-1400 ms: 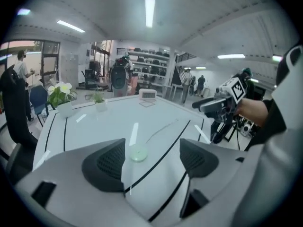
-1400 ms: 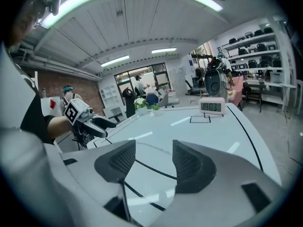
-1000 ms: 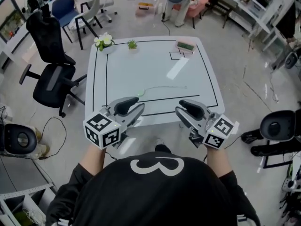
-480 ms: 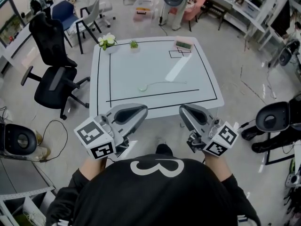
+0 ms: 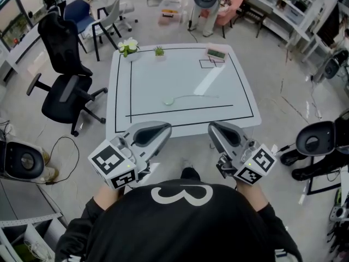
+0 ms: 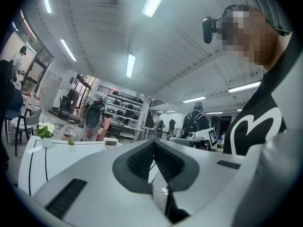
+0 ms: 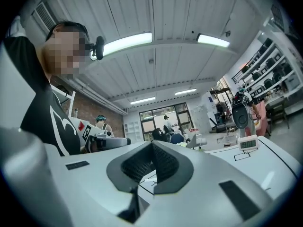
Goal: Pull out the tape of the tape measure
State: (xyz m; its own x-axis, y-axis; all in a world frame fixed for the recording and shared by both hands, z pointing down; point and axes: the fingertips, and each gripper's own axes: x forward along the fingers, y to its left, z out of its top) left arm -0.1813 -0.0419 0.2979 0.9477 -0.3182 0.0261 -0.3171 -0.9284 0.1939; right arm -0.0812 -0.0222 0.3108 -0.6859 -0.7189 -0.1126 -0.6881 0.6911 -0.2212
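Head view looks steeply down; 2 claw views look level; all share the table (image 5: 180, 75).

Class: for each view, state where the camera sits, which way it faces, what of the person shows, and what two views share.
Head view: on the head, steeply down at the table; shows shirt, left claw, right claw, both shut.
Left gripper view: on the left claw, level across the table; shirt at right.
Right gripper view: on the right claw, level across the table; shirt at left.
Shared: both gripper views show the clock.
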